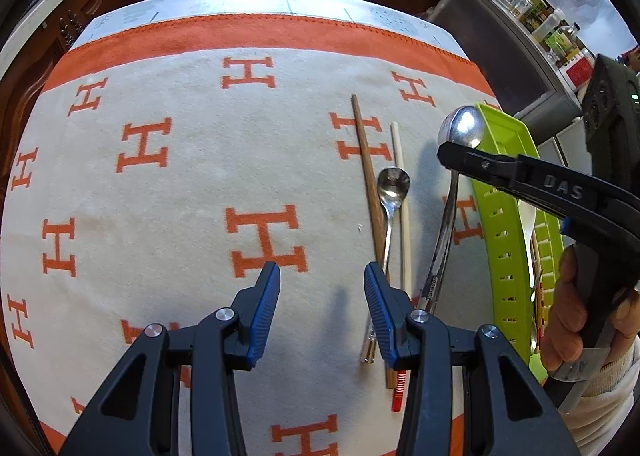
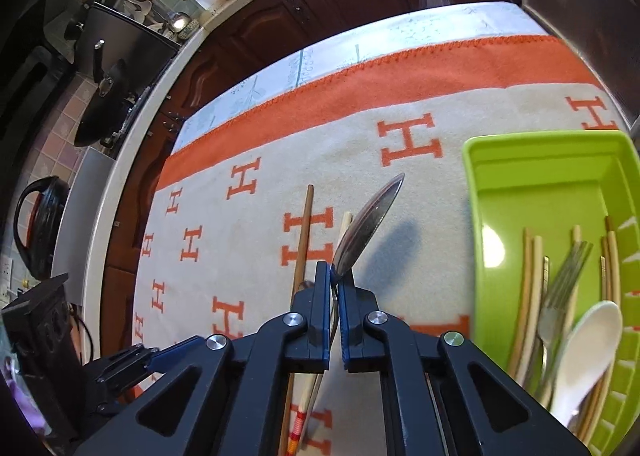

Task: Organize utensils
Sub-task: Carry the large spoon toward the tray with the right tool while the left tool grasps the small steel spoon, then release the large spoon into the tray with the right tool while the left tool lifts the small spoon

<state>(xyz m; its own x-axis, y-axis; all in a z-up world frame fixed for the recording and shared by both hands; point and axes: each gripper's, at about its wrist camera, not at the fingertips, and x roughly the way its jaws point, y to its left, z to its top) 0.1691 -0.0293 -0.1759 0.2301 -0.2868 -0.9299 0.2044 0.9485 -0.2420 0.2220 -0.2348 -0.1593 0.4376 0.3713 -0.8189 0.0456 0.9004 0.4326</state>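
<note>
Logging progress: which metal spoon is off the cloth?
The larger spoon, clamped in the right gripper beside the green tray; the smaller spoon lies between chopsticks.

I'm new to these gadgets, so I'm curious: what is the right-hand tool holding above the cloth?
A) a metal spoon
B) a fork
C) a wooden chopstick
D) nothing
A: the right gripper has its fingers shut on the neck of a large metal spoon, lifted clear of the patterned cloth beside the green tray.
</note>
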